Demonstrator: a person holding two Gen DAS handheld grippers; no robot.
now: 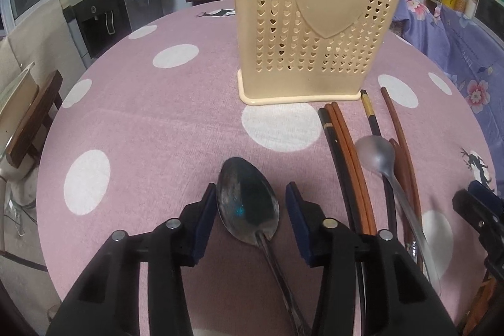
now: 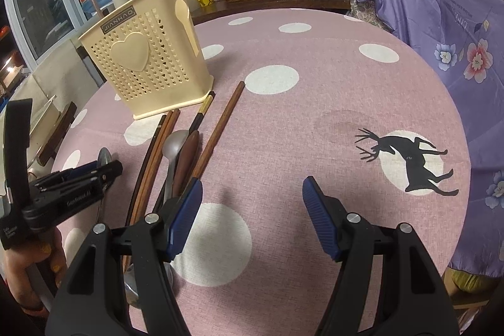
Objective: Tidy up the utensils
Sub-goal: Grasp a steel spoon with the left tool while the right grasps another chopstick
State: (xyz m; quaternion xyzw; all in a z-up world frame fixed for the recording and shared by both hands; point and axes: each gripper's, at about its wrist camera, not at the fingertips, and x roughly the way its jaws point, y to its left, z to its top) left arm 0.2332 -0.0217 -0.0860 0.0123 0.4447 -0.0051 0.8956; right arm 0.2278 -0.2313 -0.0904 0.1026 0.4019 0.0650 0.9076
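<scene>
**Lining up on the first spoon**

Left gripper [image 1: 251, 200] spread wide around the dark spoon [image 1: 249, 203], nothing pinched yet. Cream holder [image 1: 315, 30] up at 12 o'clock, chopsticks [image 1: 346, 166] and grey spoon [image 1: 376, 155] at 2. Right gripper [image 2: 252, 194] wide open too, empty. Probably next: close on the bowl, lift, drop into holder.

A pink woven cloth with white dots [image 1: 176, 122] covers the tabletop, matt and slightly coarse in its weave. The cream plastic utensil holder [image 1: 315, 30] looks smooth with a soft sheen, pierced by small heart holes. The large dark metal spoon [image 1: 249, 200] is glossy but tarnished, while the smaller grey metal spoon [image 1: 376, 155] has a duller satin finish. The reddish-brown wooden chopsticks [image 1: 349, 166] look smooth and lightly lacquered. The left claw [image 1: 250, 222] and the right claw [image 2: 252, 216] are matt black plastic with ribbed blue rubbery pads [image 2: 318, 216].
</scene>
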